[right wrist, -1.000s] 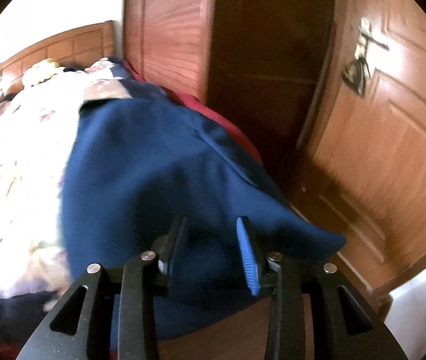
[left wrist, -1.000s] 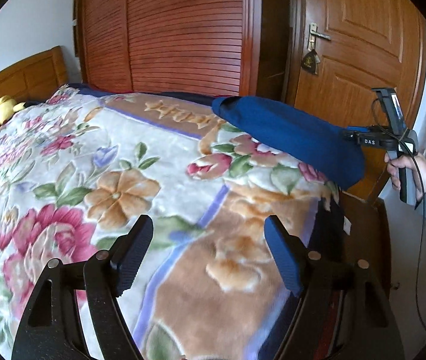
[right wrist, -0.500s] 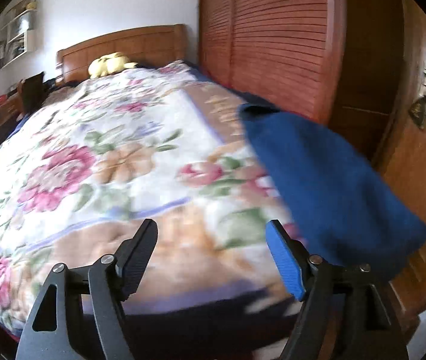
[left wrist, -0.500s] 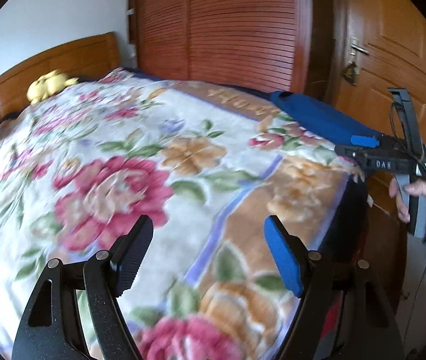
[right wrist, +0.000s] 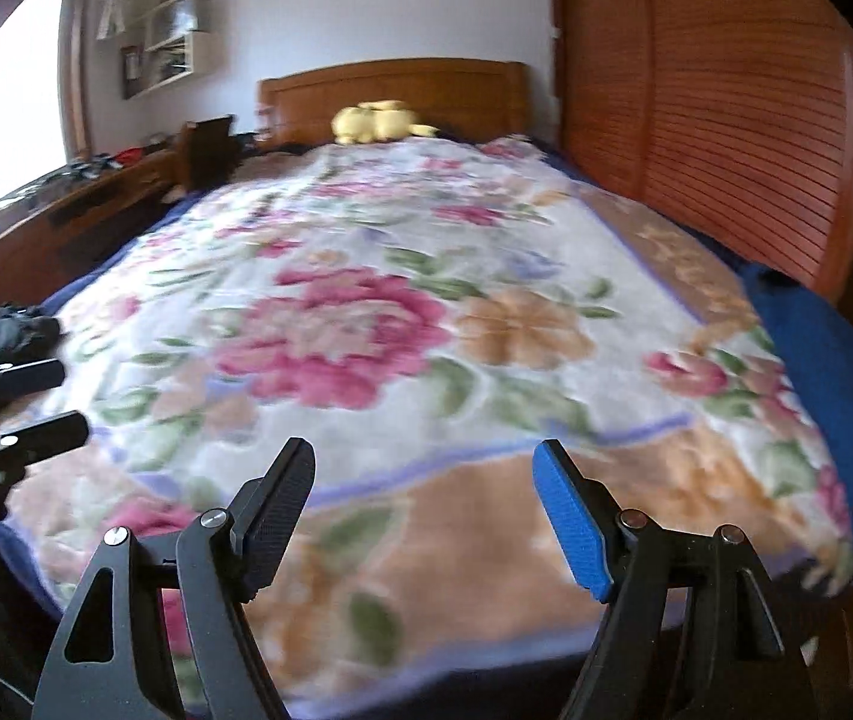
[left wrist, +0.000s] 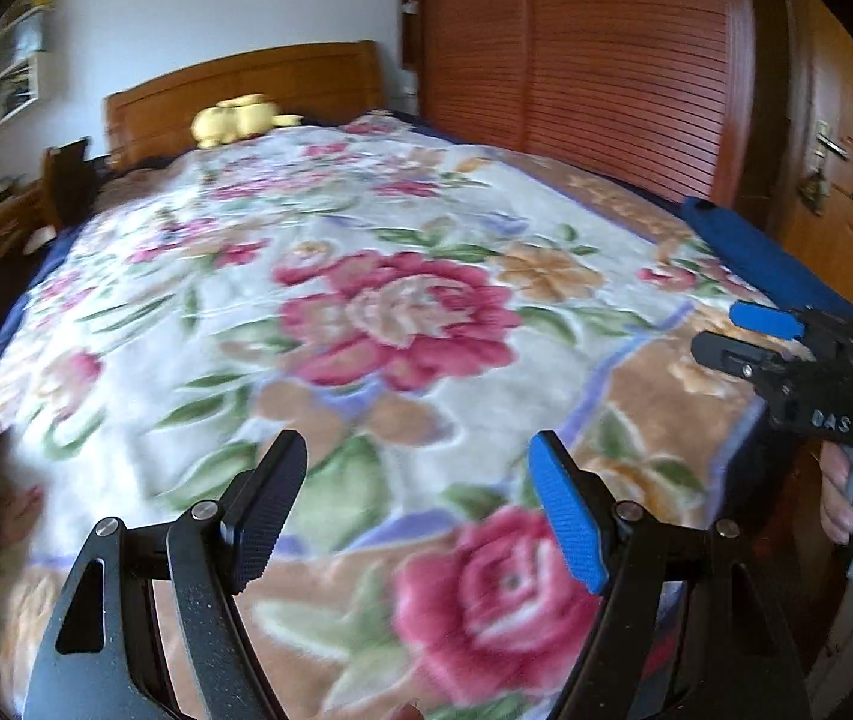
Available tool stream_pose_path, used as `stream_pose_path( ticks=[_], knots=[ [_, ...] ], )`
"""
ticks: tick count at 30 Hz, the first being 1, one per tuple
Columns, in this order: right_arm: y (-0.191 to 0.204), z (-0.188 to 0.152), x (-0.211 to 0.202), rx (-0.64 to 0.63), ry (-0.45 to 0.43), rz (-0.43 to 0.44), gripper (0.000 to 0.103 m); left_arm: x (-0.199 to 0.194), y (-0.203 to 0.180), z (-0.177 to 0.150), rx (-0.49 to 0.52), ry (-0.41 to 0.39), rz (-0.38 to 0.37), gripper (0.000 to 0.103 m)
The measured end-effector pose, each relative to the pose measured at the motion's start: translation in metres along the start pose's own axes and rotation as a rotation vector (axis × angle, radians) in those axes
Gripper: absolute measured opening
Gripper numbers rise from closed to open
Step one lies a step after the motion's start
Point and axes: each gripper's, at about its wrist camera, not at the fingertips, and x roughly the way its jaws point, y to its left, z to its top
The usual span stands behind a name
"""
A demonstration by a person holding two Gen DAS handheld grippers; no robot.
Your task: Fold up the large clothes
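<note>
Left wrist view: left tool (left wrist: 417, 510) wide, nothing between its pads, over the floral plush blanket (left wrist: 318, 324). Folded blue garment (left wrist: 762, 255) at right edge; the hand-held right tool (left wrist: 750, 339) enters there.

Right wrist view: right tool (right wrist: 426, 510) wide, empty, its jaws having just opened. Blue garment (right wrist: 834, 396) right; black clothing (right wrist: 6, 330) left.

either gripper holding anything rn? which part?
Nothing held. Left hand-held gripper and right hand-held gripper are both open and empty; the right's jaws just opened. Blue garment lies on the bed.
</note>
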Motion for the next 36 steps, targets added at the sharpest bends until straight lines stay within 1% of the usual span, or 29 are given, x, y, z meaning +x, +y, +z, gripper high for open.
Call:
stream_pose_path(
  ticks=[3, 6, 9, 12, 14, 15, 19, 23, 25, 36],
  knots=[
    [0.023, -0.001, 0.002, -0.021, -0.001, 0.039, 0.077, -0.015, 0.018, -0.006, -0.032, -0.013, 0.051, 0.077],
    [0.043, 0.0, -0.012, -0.046, -0.005, 0.074, 0.077, -0.03, 0.032, -0.008, -0.049, -0.027, 0.099, 0.077],
    [0.06, 0.003, -0.017, -0.067, -0.018, 0.098, 0.077, -0.049, 0.046, -0.009, -0.076, -0.06, 0.141, 0.077],
    [0.069, 0.007, -0.022, -0.079, -0.05, 0.11, 0.077, -0.064, 0.057, -0.007, -0.109, -0.088, 0.158, 0.077],
    [0.075, 0.01, -0.034, -0.075, -0.077, 0.12, 0.077, -0.074, 0.061, -0.006, -0.126, -0.105, 0.174, 0.077],
    [0.074, 0.01, -0.031, -0.071, -0.088, 0.123, 0.077, -0.079, 0.064, -0.005, -0.135, -0.115, 0.184, 0.077],
    [0.081, 0.009, -0.05, -0.068, -0.142, 0.112, 0.077, -0.095, 0.07, -0.004, -0.155, -0.15, 0.204, 0.077],
    [0.081, 0.003, -0.051, -0.062, -0.172, 0.095, 0.077, -0.107, 0.07, -0.004, -0.157, -0.173, 0.221, 0.077],
    [0.079, -0.001, -0.043, -0.06, -0.177, 0.096, 0.077, -0.11, 0.07, -0.005, -0.164, -0.18, 0.236, 0.077],
    [0.084, -0.001, -0.043, -0.052, -0.176, 0.089, 0.077, -0.111, 0.066, -0.009, -0.178, -0.174, 0.22, 0.077]
  ],
)
